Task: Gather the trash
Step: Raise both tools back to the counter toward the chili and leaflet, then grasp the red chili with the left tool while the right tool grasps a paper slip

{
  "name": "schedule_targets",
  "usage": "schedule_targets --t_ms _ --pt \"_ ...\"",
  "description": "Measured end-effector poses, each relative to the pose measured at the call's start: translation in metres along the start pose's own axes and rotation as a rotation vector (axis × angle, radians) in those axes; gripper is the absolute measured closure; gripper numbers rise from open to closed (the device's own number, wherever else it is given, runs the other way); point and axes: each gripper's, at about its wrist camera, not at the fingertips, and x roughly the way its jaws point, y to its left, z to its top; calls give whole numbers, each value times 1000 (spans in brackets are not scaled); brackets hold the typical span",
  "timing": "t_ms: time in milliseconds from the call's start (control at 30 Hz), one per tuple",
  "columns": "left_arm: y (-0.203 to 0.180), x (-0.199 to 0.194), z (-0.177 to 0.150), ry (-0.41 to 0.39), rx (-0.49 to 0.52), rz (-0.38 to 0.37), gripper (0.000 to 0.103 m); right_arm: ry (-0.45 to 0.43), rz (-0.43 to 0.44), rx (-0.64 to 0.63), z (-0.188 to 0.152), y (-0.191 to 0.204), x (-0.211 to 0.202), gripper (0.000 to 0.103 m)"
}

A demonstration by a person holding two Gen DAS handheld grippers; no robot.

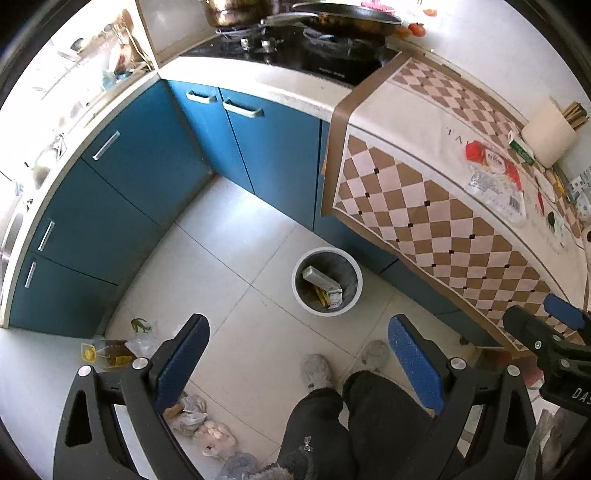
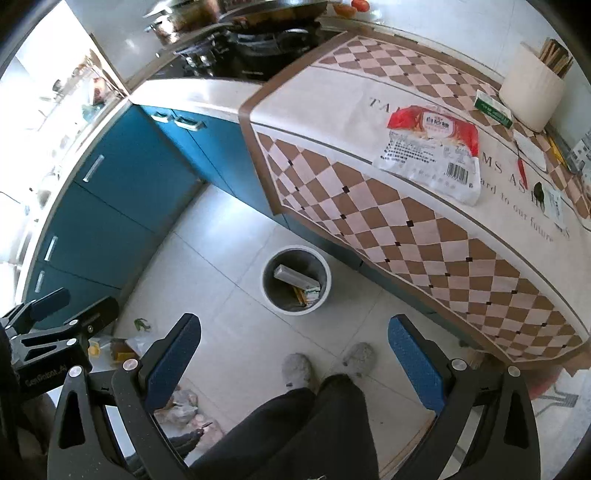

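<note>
A white round trash bin stands on the floor by the counter and holds a carton and some wrappers; it also shows in the right wrist view. An empty red-and-white plastic bag lies flat on the checkered counter cloth; it also shows in the left wrist view. A small green-and-white box lies behind it. My left gripper is open and empty above the floor. My right gripper is open and empty, held high in front of the counter.
Blue cabinets line the left and back. A stove with pans is at the back. A white roll and small items sit on the counter's right. An oil bottle and plastic bags lie on the floor. The person's legs stand below.
</note>
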Motion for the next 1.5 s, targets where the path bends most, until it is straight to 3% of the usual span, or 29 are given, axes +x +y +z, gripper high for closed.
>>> schedule_targets --t_ms 133,300,433,533,767,933,1033,1167,1233,1267,1333,1367,1400,1500 --pt "-12 -13 8 -29 11 7 4 -16 41 39 -2 -8 -19 1" --pt "-50 -34 41 -142 52 28 4 -33 95 139 7 -41 -35 1" --pt "-107 -40 82 -210 122 12 0 -70 93 252 24 -96 -48 1" --pt "-159 -36 114 -216 158 9 0 -114 64 333 37 -147 -60 1" --pt "-307 6 175 -96 247 -48 0 -151 -68 607 66 -327 -61 1" --pt "-410 62 197 31 321 -58 0 -118 -145 726 91 -446 -10 6" --pt "-452 98 202 103 356 -52 0 -51 -161 735 114 -495 39 13" --pt "-479 126 201 157 362 -65 1 40 -175 678 139 -512 90 17" --pt "-484 133 199 174 347 -90 6 23 -230 566 153 -498 96 34" --pt "-487 136 199 188 339 -109 16 28 -261 540 156 -494 98 42" --pt "-494 142 198 220 333 -138 24 -4 -316 498 158 -488 97 83" --pt "-499 144 197 228 335 -162 25 -9 -327 496 157 -488 96 97" --pt "-505 144 197 228 345 -181 29 -10 -335 497 156 -490 96 103" --pt "-523 147 195 238 383 -220 31 -29 -280 540 147 -502 91 103"
